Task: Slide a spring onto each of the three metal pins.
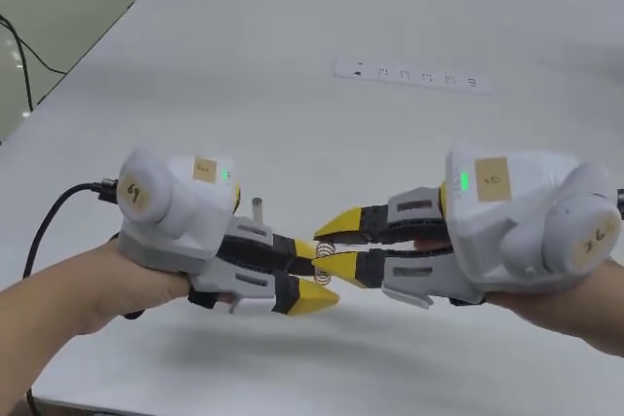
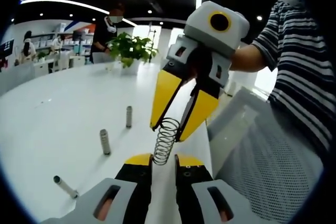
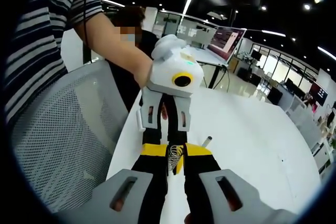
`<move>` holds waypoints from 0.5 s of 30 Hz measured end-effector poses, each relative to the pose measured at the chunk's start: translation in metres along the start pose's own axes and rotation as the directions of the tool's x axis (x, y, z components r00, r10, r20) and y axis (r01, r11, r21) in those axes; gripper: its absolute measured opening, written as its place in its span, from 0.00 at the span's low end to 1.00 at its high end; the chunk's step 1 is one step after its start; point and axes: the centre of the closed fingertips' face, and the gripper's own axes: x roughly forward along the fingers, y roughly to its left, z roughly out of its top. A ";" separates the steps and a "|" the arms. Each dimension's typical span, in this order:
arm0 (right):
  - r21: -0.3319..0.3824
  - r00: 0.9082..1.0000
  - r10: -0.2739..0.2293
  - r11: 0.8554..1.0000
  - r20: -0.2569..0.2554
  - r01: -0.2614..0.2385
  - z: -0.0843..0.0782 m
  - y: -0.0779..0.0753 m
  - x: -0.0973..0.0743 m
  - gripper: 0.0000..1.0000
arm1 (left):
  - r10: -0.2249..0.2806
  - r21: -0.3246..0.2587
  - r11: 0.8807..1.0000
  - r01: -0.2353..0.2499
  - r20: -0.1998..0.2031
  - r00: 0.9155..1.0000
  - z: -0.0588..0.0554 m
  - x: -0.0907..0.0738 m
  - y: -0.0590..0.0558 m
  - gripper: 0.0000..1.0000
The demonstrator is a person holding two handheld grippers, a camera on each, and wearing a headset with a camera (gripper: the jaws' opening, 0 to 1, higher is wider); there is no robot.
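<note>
A small metal spring (image 1: 325, 258) (image 2: 166, 140) (image 3: 175, 161) spans the gap where both grippers meet tip to tip above the white table (image 1: 292, 94). My left gripper (image 1: 317, 277) (image 2: 164, 160) is shut on its near end. Facing it, my right gripper (image 1: 320, 248) (image 3: 177, 153) pinches the other end; it also appears in the left gripper view as the right gripper (image 2: 167, 132). Beyond stand two upright metal pins (image 2: 128, 116) (image 2: 105, 141), and a third pin (image 2: 65, 186) leans nearer. One pin (image 1: 258, 208) (image 3: 206, 141) shows behind the left gripper (image 3: 170, 142).
A white power strip (image 1: 409, 75) lies far across the table. A black cable (image 1: 58, 211) trails off the left gripper toward the table's left edge. A mesh chair (image 2: 262, 145) (image 3: 63, 129) stands by the near edge. A potted plant (image 2: 131, 48) sits at the far end.
</note>
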 end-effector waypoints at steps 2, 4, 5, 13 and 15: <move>-0.005 1.000 0.000 1.000 -0.002 0.000 0.000 0.000 0.000 0.07 | 0.004 -0.003 1.000 -0.004 -0.001 1.000 -0.001 -0.001 0.000 0.09; -0.009 1.000 0.001 1.000 -0.004 -0.001 0.000 0.000 0.001 0.07 | 0.008 -0.003 1.000 -0.008 -0.001 1.000 -0.001 -0.002 0.001 0.09; -0.010 1.000 0.001 1.000 -0.005 -0.001 0.000 0.000 0.001 0.07 | 0.010 -0.006 1.000 -0.010 -0.001 1.000 -0.001 -0.003 0.001 0.09; -0.012 1.000 -0.014 1.000 -0.014 0.014 -0.002 -0.003 -0.001 0.07 | 0.035 -0.018 0.999 -0.035 0.001 0.999 -0.003 -0.010 0.006 0.09; -0.006 1.000 -0.015 1.000 -0.014 0.015 -0.003 -0.004 -0.001 0.07 | 0.042 -0.020 0.999 -0.042 0.005 0.999 -0.002 -0.011 0.007 0.10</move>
